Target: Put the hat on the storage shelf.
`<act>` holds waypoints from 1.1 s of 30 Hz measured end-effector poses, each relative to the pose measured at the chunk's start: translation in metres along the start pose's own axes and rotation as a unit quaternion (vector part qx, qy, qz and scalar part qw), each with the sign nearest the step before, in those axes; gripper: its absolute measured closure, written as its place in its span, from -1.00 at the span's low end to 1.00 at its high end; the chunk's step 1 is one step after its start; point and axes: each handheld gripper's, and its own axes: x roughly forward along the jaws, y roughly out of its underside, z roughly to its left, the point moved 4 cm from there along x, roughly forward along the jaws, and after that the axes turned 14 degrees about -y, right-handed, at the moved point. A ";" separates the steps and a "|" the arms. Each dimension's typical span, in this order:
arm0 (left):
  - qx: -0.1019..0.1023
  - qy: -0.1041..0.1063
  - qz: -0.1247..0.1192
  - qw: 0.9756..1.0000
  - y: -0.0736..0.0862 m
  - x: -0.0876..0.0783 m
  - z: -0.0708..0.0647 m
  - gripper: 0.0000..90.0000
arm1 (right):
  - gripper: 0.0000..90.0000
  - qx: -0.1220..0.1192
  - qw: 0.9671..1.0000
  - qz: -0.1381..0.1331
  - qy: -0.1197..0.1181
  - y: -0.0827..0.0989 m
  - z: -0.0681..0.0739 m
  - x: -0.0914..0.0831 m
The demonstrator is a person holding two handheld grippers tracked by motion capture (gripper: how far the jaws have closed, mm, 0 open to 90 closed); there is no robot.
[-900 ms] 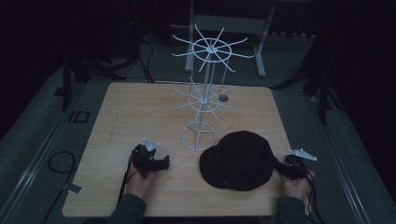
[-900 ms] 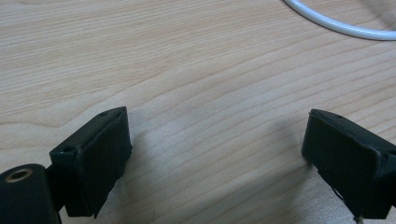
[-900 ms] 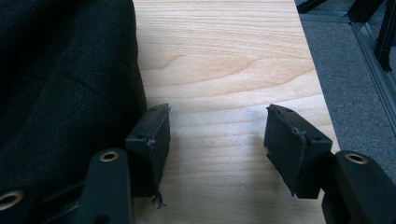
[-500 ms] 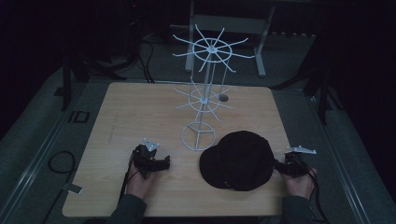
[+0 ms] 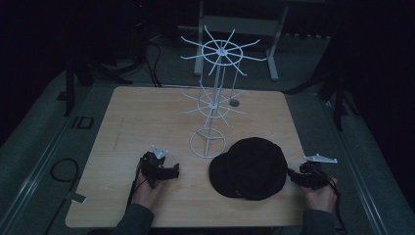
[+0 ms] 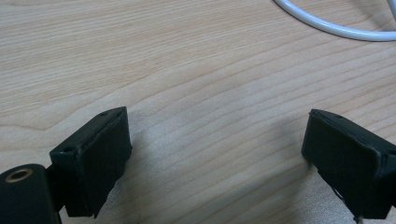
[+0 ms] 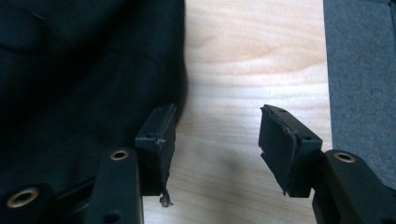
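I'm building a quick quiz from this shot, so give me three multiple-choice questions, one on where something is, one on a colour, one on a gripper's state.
1. Where does the hat lie?
A. on the rack's top ring
B. on the table near the right gripper
C. on the floor

2. What colour is the wire rack?
A. white
B. red
C. black

3. How do the left gripper jaws stand?
A. shut on the hat
B. shut on nothing
C. open over bare wood

Answers: 1 B, the hat rests on the wood beside that gripper; 2 A, its spokes are white; 3 C, wood grain shows between the jaws.
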 end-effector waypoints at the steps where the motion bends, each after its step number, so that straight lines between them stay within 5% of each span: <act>1: 0.000 0.000 0.000 1.000 0.000 0.000 0.000 -0.81 | 0.01 0.000 1.000 -0.001 -0.002 -0.001 0.001 -0.001; 8: 0.000 0.001 0.000 1.000 0.000 0.000 -0.001 -0.81 | 0.00 -0.015 0.999 -0.007 -0.027 -0.014 0.013 -0.007; 17: 0.001 0.001 0.000 1.000 0.000 0.000 -0.001 -0.81 | -0.04 -0.033 0.999 0.010 -0.040 -0.036 0.019 0.012; 33: 0.001 0.001 0.000 1.000 -0.001 0.000 -0.002 -0.81 | -0.06 -0.011 0.996 0.066 -0.053 -0.044 0.010 0.049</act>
